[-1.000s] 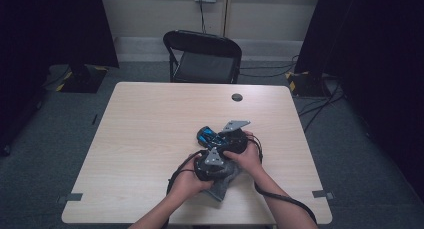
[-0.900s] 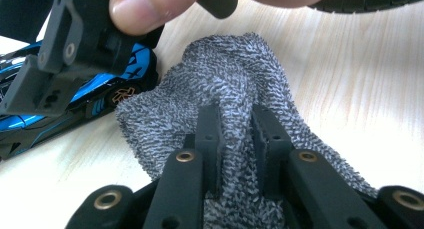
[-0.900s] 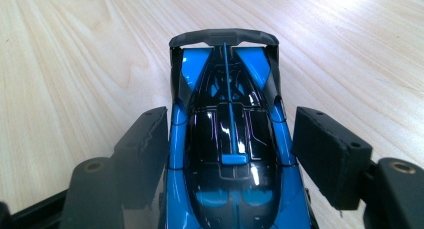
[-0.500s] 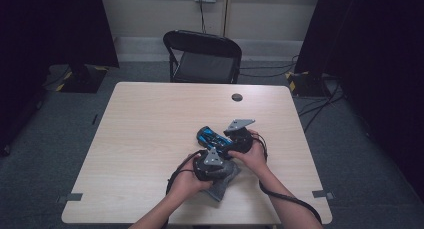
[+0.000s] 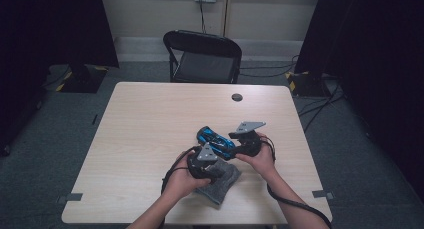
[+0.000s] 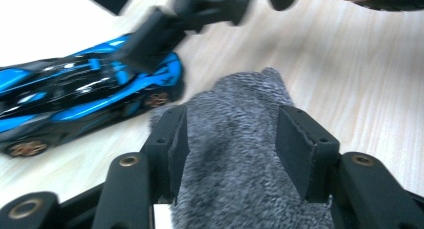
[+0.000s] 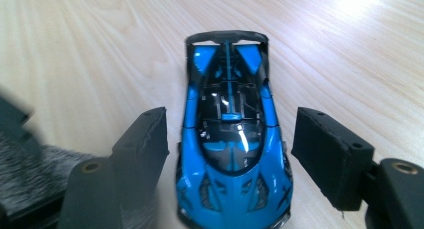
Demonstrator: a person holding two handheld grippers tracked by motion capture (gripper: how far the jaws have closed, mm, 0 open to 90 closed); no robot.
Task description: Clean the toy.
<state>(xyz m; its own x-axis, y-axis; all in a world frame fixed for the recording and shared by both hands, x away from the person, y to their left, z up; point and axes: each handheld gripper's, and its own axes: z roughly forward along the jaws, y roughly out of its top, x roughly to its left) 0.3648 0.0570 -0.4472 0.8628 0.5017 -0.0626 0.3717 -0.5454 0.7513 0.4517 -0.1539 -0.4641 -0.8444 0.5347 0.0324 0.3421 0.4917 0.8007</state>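
Note:
A blue and black toy sports car (image 5: 215, 140) stands on the wooden table (image 5: 150, 119). In the right gripper view the car (image 7: 232, 139) lies lengthwise between the jaws of my right gripper (image 7: 232, 121), which is open with a narrow gap on each side. My right gripper (image 5: 232, 145) reaches the car from the right. A grey fluffy cloth (image 5: 222, 181) lies in front of the car. My left gripper (image 6: 232, 116) is open; its jaws have just been opening, and the cloth (image 6: 235, 139) lies loose between them. The car (image 6: 75, 94) sits beyond, with the right gripper's jaw over it.
A small dark round disc (image 5: 237, 97) lies near the table's far edge. A black folding chair (image 5: 202, 56) stands behind the table. Black cables (image 5: 285, 201) trail from the grippers over the near edge. Dark curtains flank the room.
My right gripper has shifted a little to the right along the car. The left hand, the cloth and the car have stayed where they were.

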